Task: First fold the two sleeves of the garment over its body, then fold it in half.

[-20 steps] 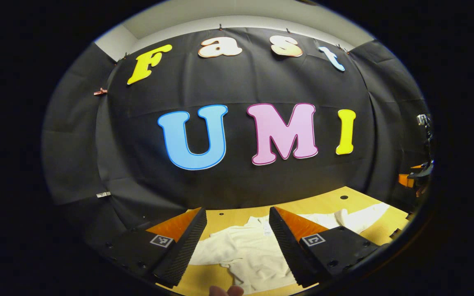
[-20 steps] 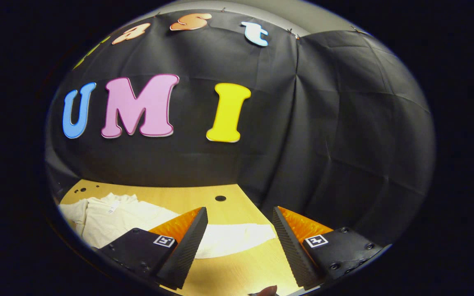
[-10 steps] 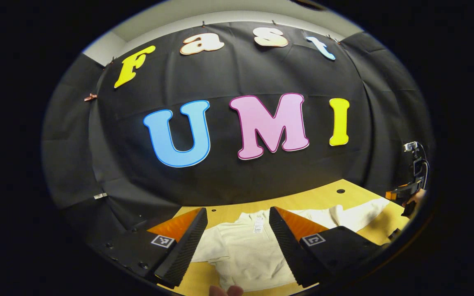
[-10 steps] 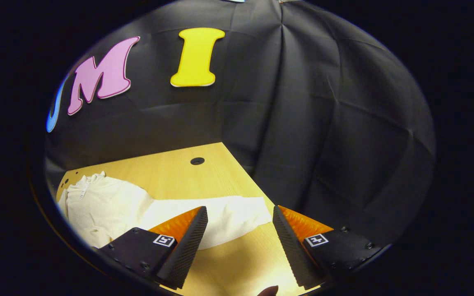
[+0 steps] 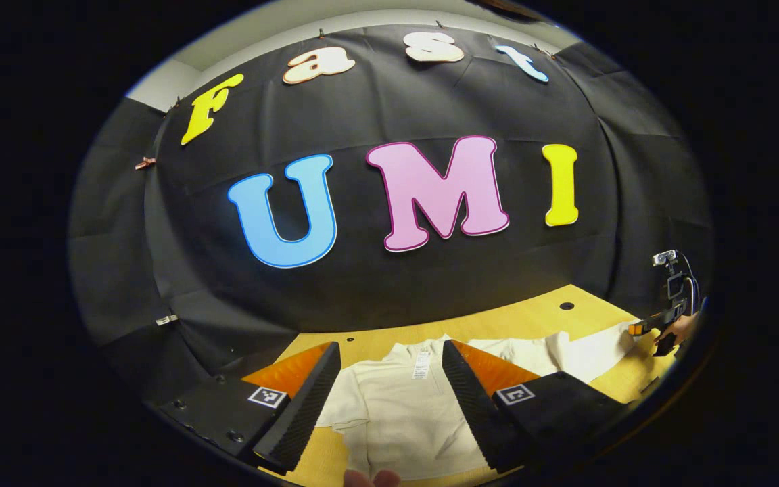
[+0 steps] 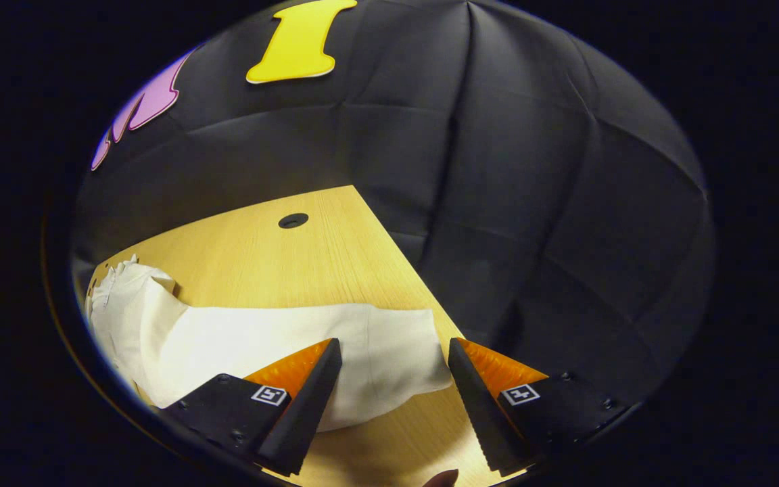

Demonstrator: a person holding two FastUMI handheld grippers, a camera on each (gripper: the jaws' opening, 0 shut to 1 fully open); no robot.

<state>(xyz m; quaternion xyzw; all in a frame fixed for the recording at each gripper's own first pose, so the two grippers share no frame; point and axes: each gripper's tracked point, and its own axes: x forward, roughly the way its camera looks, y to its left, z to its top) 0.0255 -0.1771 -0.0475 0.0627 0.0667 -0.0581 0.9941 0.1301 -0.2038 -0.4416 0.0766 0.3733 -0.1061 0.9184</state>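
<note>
Right tongs (image 6: 393, 379) agape over sleeve (image 6: 295, 345) end (table edge near)

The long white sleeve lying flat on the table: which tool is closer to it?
Right. The right tool hangs open just over the sleeve near its cuff. The left tool is open above the shirt's collar, farther away.

Cream garment (image 5: 403, 406) lay flat on the table, collar away from the left claw (image 5: 389, 399), its body spanning that claw's open jaws. One sleeve (image 6: 362, 352) stretched outward, its cuff lying between the right claw's (image 6: 393, 399) parted fingers.
</note>
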